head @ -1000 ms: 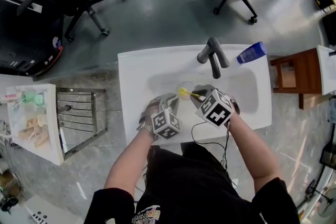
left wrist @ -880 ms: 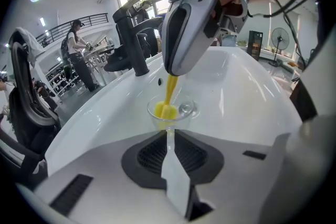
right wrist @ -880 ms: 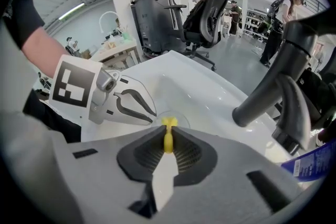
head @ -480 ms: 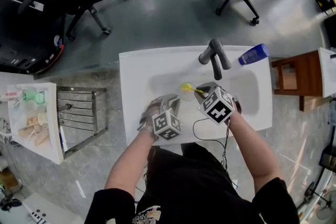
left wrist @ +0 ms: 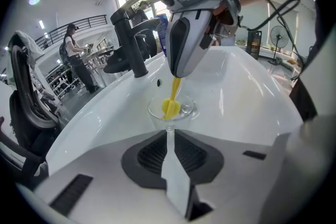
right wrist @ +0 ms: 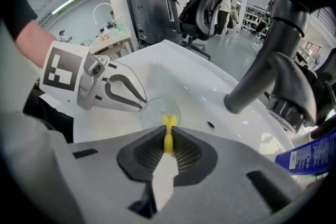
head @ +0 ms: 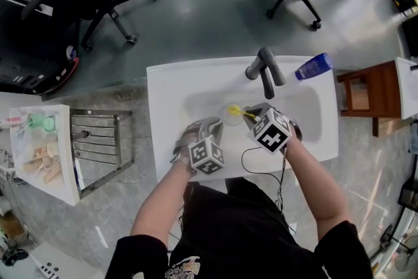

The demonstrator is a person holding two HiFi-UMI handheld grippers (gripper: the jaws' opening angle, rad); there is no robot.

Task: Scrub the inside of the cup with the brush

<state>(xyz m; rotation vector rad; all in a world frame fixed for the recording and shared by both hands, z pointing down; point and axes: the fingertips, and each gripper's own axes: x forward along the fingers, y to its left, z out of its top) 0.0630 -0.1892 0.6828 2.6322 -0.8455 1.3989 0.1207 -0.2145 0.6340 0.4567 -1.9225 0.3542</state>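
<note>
A clear glass cup (head: 232, 114) hangs over the white sink basin (head: 300, 108), its rim (left wrist: 172, 109) up. My left gripper (left wrist: 169, 131) is shut on the cup's near side. My right gripper (right wrist: 168, 140) is shut on the yellow brush's handle (right wrist: 168, 142), which points down. The brush's yellow head (left wrist: 170, 107) sits inside the cup (right wrist: 160, 111). In the head view the left gripper (head: 215, 129) reaches in from the lower left, the right gripper (head: 251, 112) from the right, and the brush (head: 236, 112) slants into the cup.
A dark grey faucet (head: 265, 68) stands at the sink's back rim, its spout just beyond the cup. A blue bottle (head: 312, 65) lies at the back right corner. A metal rack (head: 98, 140) and a white tray (head: 39, 147) of small items stand left of the sink.
The right gripper has shifted slightly, and the brush's yellow head has sunk from the cup's rim down into the cup. The left gripper and cup have stayed put.
</note>
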